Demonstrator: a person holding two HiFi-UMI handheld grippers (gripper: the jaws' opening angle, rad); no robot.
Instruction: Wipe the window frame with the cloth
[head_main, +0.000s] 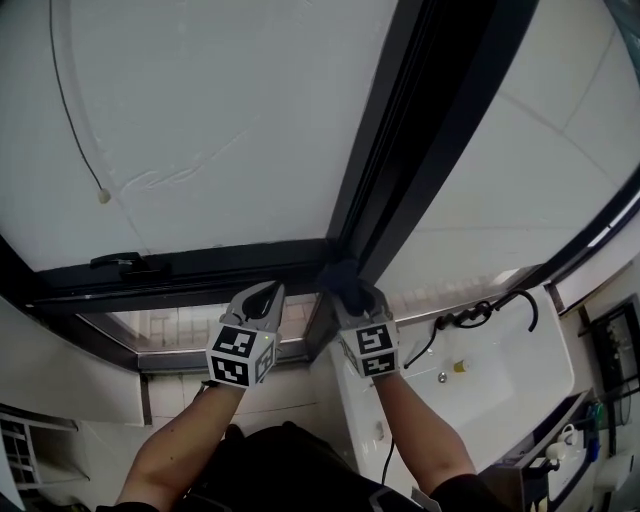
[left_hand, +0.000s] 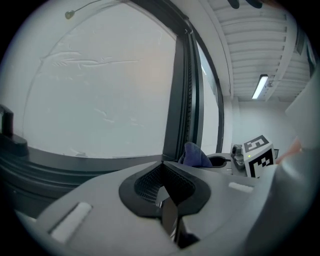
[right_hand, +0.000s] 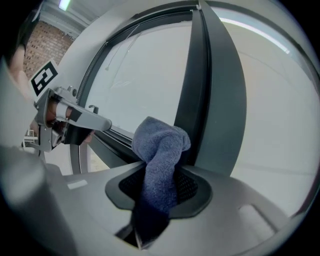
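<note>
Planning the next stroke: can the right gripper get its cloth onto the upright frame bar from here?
Probably yes: the right gripper holds the blue cloth right at the foot of the upright frame bar, nothing between them.

A pale window pane (head_main: 220, 110) is sitting in a dark window frame (head_main: 200, 265), a thin cord (head_main: 103, 196) hanging across it; a white seamed wall (head_main: 530, 170) is running alongside; a white sink (head_main: 520, 370) is lying below; a tube light (left_hand: 260, 86) is glowing on the ribbed ceiling (left_hand: 250, 35); a brick wall (right_hand: 45, 42) is showing beyond.
</note>
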